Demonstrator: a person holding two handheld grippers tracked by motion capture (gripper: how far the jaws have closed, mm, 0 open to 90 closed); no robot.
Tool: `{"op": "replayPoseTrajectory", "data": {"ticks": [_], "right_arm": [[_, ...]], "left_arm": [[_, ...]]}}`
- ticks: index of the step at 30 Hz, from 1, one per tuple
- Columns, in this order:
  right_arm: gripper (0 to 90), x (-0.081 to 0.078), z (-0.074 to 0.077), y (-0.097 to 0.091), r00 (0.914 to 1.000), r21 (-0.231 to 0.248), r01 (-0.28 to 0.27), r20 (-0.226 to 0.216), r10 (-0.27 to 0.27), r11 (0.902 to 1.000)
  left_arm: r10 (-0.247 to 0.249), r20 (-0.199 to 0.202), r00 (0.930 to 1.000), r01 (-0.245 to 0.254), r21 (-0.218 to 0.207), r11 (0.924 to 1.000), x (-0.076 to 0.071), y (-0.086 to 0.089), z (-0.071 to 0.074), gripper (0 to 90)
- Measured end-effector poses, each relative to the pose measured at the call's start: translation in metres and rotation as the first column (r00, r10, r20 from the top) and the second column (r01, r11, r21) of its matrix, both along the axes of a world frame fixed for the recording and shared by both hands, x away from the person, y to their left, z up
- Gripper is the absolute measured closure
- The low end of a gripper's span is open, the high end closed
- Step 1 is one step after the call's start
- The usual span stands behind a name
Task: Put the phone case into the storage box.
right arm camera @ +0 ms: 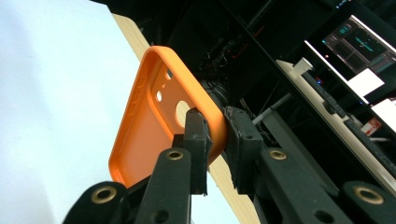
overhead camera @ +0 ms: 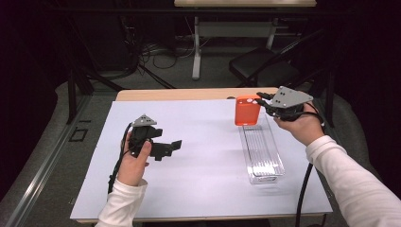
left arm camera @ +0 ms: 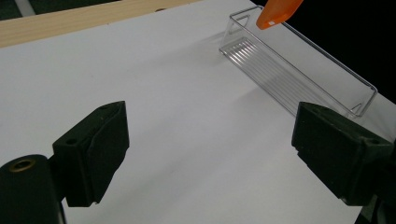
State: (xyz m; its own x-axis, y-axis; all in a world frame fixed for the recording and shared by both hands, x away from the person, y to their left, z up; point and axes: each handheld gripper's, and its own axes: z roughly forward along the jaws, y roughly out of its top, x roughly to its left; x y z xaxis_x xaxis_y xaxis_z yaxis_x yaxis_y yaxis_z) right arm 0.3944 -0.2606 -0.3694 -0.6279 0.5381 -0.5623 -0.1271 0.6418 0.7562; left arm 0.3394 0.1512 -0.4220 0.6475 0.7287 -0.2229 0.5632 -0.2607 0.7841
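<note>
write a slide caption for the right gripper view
Right gripper pinches the rim of an orange phone case above the white mat.

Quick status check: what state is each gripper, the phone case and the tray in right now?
Right gripper: shut on the orange phone case's edge.
Orange phone case: held in the air, above the far end of the tray.
Clear tray: empty, flat on the white sheet.
Left gripper: open, nothing between its jaws, above the white sheet.

A dark room: grey floor point(overhead camera: 42, 142), black chair point(overhead camera: 265, 66), pale desk point(overhead camera: 236, 4) beyond.
</note>
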Motion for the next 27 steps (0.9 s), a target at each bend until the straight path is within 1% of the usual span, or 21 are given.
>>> {"op": "replayPoseTrajectory", "data": {"ticks": [3, 8, 17, 21, 27], "right_arm": [[79.8, 0.002, 0.000, -0.005, 0.9999, -0.004, 0.017, 0.002, -0.017, 0.9998], [79.8, 0.007, -0.002, -0.014, 0.9995, -0.024, 0.029, 0.008, -0.029, 0.9993], [79.8, 0.014, -0.007, -0.024, 0.9981, -0.037, 0.059, 0.018, -0.058, 0.9976], [79.8, 0.018, -0.013, -0.025, 0.9975, -0.045, 0.066, 0.028, -0.065, 0.9968], [79.8, 0.028, -0.027, -0.026, 0.9964, -0.052, 0.079, 0.035, -0.077, 0.9955]], "left_arm": [[-0.008, 0.003, 1.0000, 0.008, 0.000, 1.0000, -0.001, 0.000, 0.001, 11.5], [-0.002, 0.011, 0.9999, 0.002, -0.004, 1.0000, -0.003, 0.001, 0.002, 11.5], [0.006, 0.015, 0.9999, -0.005, -0.010, 0.9999, -0.004, 0.004, 0.002, 11.5], [0.004, 0.013, 0.9999, -0.004, -0.007, 1.0000, -0.004, 0.005, 0.002, 11.5], [0.009, 0.011, 0.9999, -0.009, -0.012, 0.9999, -0.004, 0.006, 0.001, 11.5]]}}
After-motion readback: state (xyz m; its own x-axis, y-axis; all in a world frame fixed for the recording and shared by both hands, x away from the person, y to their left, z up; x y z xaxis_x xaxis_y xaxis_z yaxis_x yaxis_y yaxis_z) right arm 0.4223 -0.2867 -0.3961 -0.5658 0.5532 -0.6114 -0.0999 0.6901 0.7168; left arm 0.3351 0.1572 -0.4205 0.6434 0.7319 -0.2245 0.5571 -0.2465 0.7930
